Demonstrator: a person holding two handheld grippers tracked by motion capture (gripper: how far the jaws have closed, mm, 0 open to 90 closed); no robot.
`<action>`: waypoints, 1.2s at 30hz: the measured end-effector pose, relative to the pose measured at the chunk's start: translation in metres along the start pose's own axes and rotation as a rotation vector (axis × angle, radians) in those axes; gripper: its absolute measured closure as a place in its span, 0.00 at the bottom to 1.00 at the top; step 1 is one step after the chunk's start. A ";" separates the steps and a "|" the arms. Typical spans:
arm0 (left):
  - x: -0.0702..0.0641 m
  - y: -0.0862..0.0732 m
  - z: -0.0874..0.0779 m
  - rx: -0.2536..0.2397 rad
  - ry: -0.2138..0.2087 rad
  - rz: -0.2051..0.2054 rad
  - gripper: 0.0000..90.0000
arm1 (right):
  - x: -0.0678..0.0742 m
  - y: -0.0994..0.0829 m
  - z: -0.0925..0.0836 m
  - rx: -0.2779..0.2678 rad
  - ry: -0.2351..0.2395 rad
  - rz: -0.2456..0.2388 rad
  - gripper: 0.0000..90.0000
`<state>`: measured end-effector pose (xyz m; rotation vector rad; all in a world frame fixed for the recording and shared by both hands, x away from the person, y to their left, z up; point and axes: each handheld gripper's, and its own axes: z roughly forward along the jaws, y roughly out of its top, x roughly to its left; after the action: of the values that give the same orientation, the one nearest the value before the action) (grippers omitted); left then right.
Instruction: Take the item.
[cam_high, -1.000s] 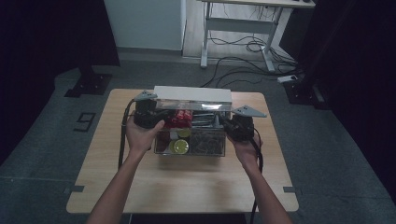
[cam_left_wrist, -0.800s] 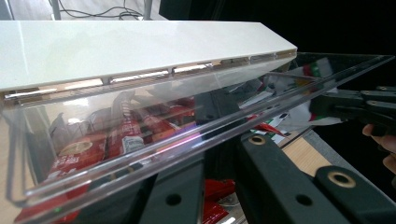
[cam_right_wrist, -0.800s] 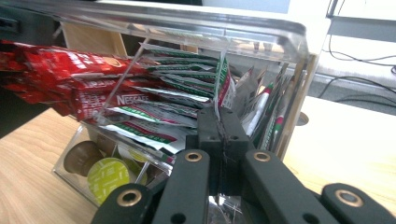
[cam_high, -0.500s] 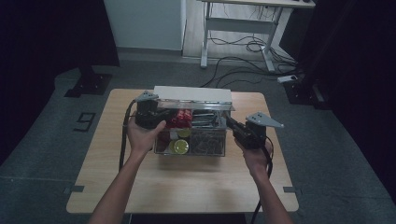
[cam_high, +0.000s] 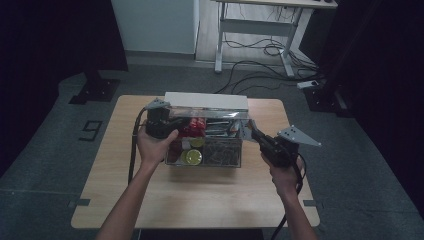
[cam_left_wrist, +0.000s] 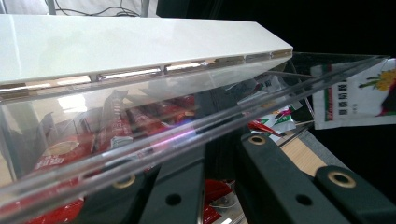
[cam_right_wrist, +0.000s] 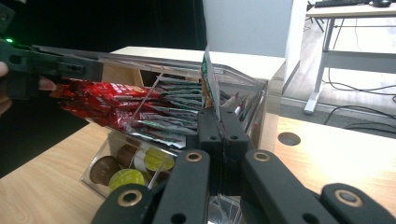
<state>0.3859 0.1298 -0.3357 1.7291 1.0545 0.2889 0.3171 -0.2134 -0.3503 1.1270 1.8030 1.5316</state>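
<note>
A clear plastic organiser box (cam_high: 210, 155) (cam_right_wrist: 261, 109) sits mid-table, holding red sachets (cam_high: 192, 127) (cam_right_wrist: 102, 100) and round capsules (cam_high: 192, 156) (cam_right_wrist: 126, 177). My left gripper (cam_high: 167, 124) (cam_left_wrist: 219, 144) (cam_right_wrist: 28, 60) is at the box's left end, shut on the edge of its raised clear lid (cam_left_wrist: 140, 140) (cam_right_wrist: 140, 63). My right gripper (cam_high: 250, 132) (cam_right_wrist: 219, 114) is just off the box's right end, shut on a thin green-and-white sachet (cam_right_wrist: 208, 84) (cam_high: 244, 128) that stands up edge-on from its tips. A white printed sachet (cam_left_wrist: 355, 93) is visible past the lid.
A long white box (cam_high: 205, 100) (cam_left_wrist: 116, 42) lies right behind the organiser. The wooden table (cam_high: 200, 200) has a round hole (cam_right_wrist: 288, 138) near its right side. Beyond it stand a desk frame (cam_high: 260, 30) and floor cables (cam_high: 260, 70).
My right gripper has drawn back to the right, away from the box's right end, with the sachet in its jaws. The left hand has stayed put on the lid.
</note>
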 end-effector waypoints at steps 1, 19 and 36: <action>0.000 0.000 0.000 0.000 0.000 0.000 1.00 | -0.001 0.000 -0.002 -0.002 -0.001 -0.001 0.99; 0.002 -0.002 -0.002 0.009 0.010 0.001 1.00 | -0.016 -0.017 -0.033 -0.042 -0.016 0.018 0.99; 0.002 -0.003 -0.002 0.010 0.009 0.003 1.00 | -0.034 -0.052 -0.047 -0.018 -0.031 0.043 0.99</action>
<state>0.3841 0.1329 -0.3380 1.7402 1.0616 0.2934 0.2833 -0.2678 -0.3938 1.1812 1.7515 1.5431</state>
